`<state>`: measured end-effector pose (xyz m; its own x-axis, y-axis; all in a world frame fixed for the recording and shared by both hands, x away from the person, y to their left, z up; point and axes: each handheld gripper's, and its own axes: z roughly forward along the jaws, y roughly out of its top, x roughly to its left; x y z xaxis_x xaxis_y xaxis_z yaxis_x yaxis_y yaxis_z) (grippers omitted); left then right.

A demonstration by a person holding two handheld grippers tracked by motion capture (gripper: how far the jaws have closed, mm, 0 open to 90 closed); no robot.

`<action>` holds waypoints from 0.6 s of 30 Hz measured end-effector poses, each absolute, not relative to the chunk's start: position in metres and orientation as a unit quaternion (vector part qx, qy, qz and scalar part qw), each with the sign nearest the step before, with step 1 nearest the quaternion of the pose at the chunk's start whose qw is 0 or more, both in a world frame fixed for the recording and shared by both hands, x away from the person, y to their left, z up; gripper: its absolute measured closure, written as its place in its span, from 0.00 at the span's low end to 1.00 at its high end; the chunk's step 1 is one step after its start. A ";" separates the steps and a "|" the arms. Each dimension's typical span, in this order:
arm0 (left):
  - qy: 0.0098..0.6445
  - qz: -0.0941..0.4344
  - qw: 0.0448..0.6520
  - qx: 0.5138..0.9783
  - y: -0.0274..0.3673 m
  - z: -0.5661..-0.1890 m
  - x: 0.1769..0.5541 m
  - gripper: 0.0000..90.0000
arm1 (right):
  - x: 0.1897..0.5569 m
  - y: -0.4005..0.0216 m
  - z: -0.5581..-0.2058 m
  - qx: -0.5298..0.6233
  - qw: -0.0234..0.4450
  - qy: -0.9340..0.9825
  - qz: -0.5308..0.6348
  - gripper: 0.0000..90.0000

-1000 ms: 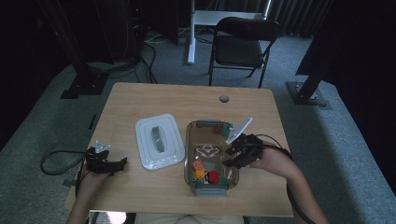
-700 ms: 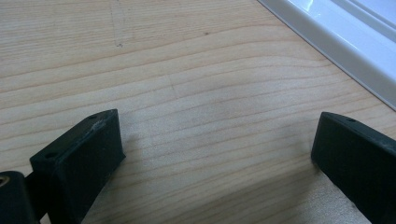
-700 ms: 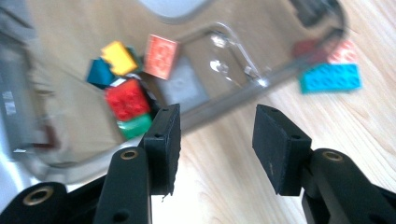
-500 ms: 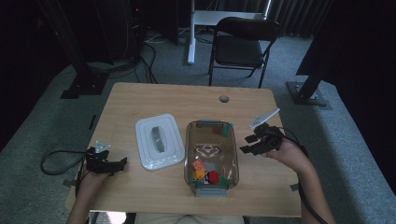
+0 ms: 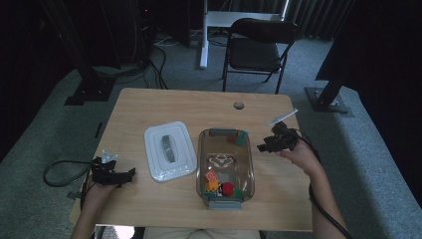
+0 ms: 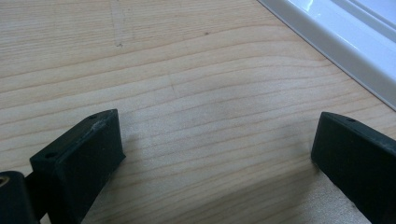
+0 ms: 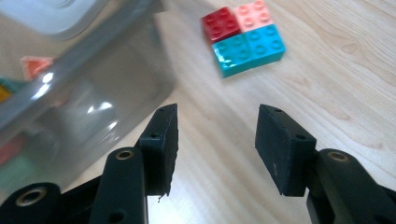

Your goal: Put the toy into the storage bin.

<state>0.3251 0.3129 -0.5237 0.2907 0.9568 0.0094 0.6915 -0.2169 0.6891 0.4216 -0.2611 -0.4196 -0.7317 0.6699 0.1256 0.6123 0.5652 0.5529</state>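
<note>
A clear plastic container (image 5: 249, 164) stands mid-table with several coloured bricks (image 5: 221, 187) at its near end. A joined red, pink and teal brick cluster (image 7: 243, 39) lies on the wood by the container's far right corner (image 5: 241, 137). My right gripper (image 7: 218, 116) hovers low just right of that corner (image 5: 262, 146), pointing at the cluster. Its jaws have just been opening a little and stand open with nothing between them. My left gripper (image 5: 130, 173) rests at the table's front left, open over bare wood (image 6: 218, 123).
A white lid (image 5: 169, 149) lies left of the container; its rim (image 6: 327, 46) shows ahead of my left gripper. A small round hole (image 5: 239, 105) is near the table's far edge. A folding chair (image 5: 259, 50) stands beyond the table.
My right gripper has moved from above the container off to its right and come down beside the far right corner. The left gripper has stayed in place.
</note>
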 end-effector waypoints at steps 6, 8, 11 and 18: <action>0.552 0.224 0.296 0.747 0.313 -0.524 0.325 0.03 | 0.448 -0.261 -0.434 0.391 0.048 0.876 0.280 0.54; 0.552 0.225 0.295 0.747 0.313 -0.524 0.325 0.03 | 0.456 -0.259 -0.437 0.397 0.049 0.873 0.279 0.54; 0.552 0.225 0.296 0.747 0.313 -0.524 0.325 0.03 | 0.470 -0.254 -0.438 0.409 0.057 0.868 0.275 0.54; 0.552 0.225 0.296 0.747 0.313 -0.524 0.325 0.03 | 0.498 -0.231 -0.446 0.417 0.078 0.869 0.254 0.54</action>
<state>0.3251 0.3129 -0.5238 0.2907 0.9568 0.0094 0.6913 -0.2168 0.6893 0.4976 -0.2305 -0.4456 -0.6404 0.7642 0.0761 0.6851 0.5236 0.5064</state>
